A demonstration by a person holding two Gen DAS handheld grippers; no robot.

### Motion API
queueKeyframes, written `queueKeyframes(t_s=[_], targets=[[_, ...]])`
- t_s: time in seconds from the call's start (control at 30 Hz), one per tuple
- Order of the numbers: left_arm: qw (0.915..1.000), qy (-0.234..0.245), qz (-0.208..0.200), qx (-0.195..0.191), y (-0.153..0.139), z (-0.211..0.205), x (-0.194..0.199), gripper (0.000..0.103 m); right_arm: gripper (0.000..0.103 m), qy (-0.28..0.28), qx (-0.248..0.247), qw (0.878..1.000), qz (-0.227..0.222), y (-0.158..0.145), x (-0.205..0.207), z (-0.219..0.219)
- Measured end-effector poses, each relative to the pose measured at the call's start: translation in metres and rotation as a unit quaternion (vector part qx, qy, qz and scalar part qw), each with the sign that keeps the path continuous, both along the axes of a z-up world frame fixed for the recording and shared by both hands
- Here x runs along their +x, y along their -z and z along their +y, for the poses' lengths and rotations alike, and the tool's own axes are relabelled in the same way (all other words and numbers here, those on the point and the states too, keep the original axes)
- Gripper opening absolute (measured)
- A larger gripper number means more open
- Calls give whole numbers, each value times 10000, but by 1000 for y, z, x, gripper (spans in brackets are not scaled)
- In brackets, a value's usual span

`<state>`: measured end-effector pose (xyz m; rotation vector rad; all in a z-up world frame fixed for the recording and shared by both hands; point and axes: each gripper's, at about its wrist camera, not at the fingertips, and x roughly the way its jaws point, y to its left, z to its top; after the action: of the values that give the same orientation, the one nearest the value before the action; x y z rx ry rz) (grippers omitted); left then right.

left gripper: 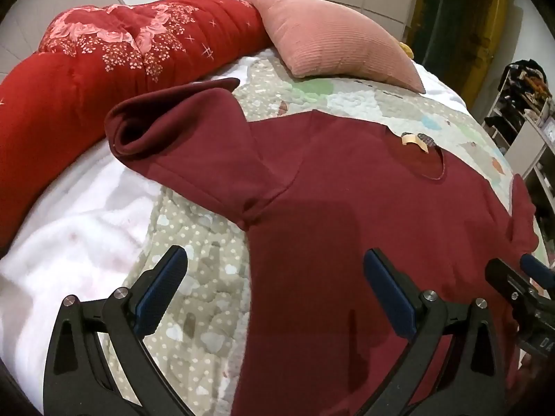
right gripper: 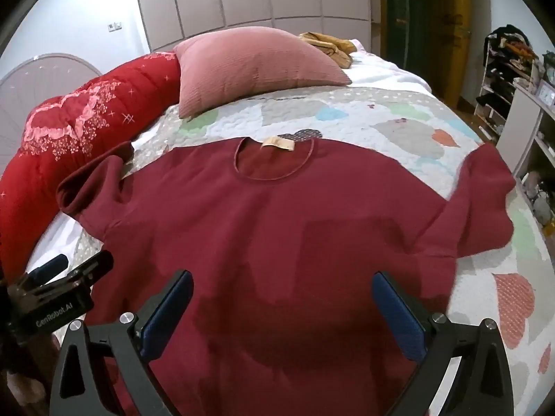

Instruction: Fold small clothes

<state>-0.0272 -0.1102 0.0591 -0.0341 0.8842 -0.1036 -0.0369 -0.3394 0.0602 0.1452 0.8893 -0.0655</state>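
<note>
Right wrist view: the maroon shirt (right gripper: pixel 277 215) lies spread face up on the patchwork quilt (right gripper: pixel 381 118) of the bed, neckline and tan label (right gripper: pixel 278 143) pointing toward the pink pillow (right gripper: pixel 253 66). One sleeve (right gripper: pixel 485 194) stretches out flat; the other sleeve (left gripper: pixel 180 135) is bunched up beside the red floral comforter (left gripper: pixel 86 66). Over the lower part of the shirt, the right gripper (right gripper: pixel 282 315) hangs with jaws spread wide, nothing between them. The left gripper (left gripper: pixel 275 291) hovers at the shirt's side edge, jaws equally wide, gripping nothing. Shelves (right gripper: pixel 503 69) stand off beside the bed.
</note>
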Motion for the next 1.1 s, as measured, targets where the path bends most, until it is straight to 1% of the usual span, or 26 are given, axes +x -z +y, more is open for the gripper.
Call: queueKeyframes(t_s=[0.23,0.27,0.37,0.57,0.67,0.73,0.83,1.03,1.07,1.1], targets=[[10000,-8,-8,-16,1,11,2,102,102,-135,-80,9999,54,9,14,20],[10000,1,7,-6,2,12,2,102,102,-126,-65,9999,39,11,18,28],[10000,11,59,-1,5,13,4,102,102,-142,-37,9998,120,11,20,29],[9999,-75,109,-45,8,20,8,102,102,-185,-48,9998,86,13,29,33],[9998,-112,140,-28,10,23,10,102,102,-235,-58,9997,33,11,34,37],[9998,-123,158,-28,11,25,11,102,102,-256,-78,9995,-150,8,36,41],[9997,-158,180,-35,13,28,11,102,102,-383,-89,9990,-228,2,44,47],[9994,-253,215,-48,14,35,12,102,102,-634,-207,9978,-50,-8,67,59],[9994,-292,206,-38,13,38,12,102,102,-728,-273,9970,51,-10,72,62],[9992,-330,204,-25,13,41,13,102,102,-827,-237,9963,25,-13,78,68]])
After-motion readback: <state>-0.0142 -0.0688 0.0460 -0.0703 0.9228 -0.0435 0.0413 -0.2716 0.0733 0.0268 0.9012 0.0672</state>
